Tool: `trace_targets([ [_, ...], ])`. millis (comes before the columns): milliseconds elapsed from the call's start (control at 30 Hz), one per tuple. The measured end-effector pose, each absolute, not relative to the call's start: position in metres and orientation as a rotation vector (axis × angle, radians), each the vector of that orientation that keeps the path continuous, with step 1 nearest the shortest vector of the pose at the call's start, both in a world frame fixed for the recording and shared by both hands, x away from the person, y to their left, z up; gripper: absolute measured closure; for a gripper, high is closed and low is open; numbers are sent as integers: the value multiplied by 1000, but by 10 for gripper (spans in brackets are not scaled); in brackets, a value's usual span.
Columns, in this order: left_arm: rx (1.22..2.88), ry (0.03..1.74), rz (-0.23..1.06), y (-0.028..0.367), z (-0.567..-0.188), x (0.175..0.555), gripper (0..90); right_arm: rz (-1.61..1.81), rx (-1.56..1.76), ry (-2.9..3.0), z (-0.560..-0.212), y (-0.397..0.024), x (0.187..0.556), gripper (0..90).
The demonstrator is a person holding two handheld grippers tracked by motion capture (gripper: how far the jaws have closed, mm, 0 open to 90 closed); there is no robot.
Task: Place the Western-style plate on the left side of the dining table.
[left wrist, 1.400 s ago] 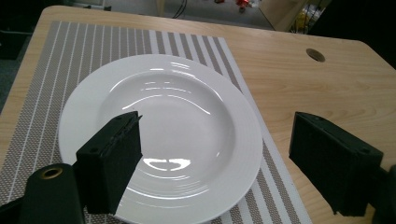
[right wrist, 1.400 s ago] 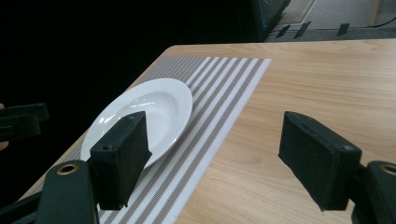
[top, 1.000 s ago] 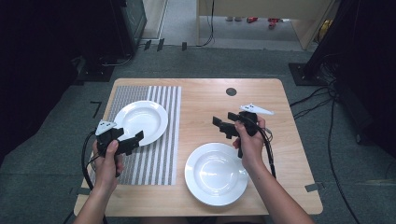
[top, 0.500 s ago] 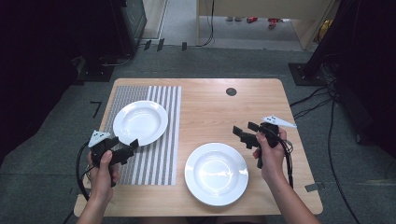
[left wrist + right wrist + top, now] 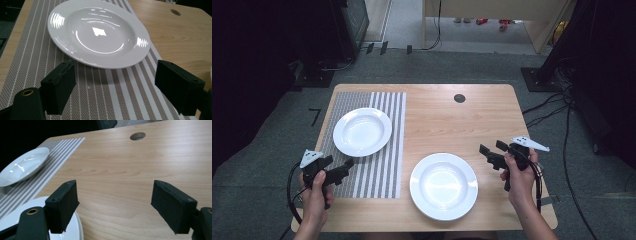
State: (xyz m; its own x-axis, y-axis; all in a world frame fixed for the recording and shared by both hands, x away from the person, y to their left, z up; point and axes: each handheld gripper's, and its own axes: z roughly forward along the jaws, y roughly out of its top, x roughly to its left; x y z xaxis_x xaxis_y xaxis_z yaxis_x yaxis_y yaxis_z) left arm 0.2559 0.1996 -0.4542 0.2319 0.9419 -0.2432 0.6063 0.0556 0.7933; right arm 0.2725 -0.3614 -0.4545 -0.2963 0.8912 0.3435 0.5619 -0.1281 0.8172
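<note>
So, moved: right gripper [image 5: 490, 152] pulled back off near plate [image 5: 443, 185], left gripper [image 5: 340, 167] too; jaws wide, empty.
Around: far plate [image 5: 362, 131] on striped placemat [image 5: 377, 172].

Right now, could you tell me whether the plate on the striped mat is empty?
Empty: the plate on the striped mat shows only a bare, glossy white bowl.

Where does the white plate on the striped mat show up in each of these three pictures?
High view: the plate on the mat lies left of centre, ahead of the left hand-held gripper.
Left gripper view: the same plate fills the upper middle, just beyond the open jaws.
Right gripper view: it sits at the far left edge.
Shared landmark: the striped mat under it.
</note>
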Motion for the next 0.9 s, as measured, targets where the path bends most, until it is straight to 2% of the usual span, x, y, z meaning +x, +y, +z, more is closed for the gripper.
trace_targets([
  [900, 1708, 1501, 506, 230, -495, 233, 174, 1249, 1767, 1720, -494, -432, 227, 220],
])
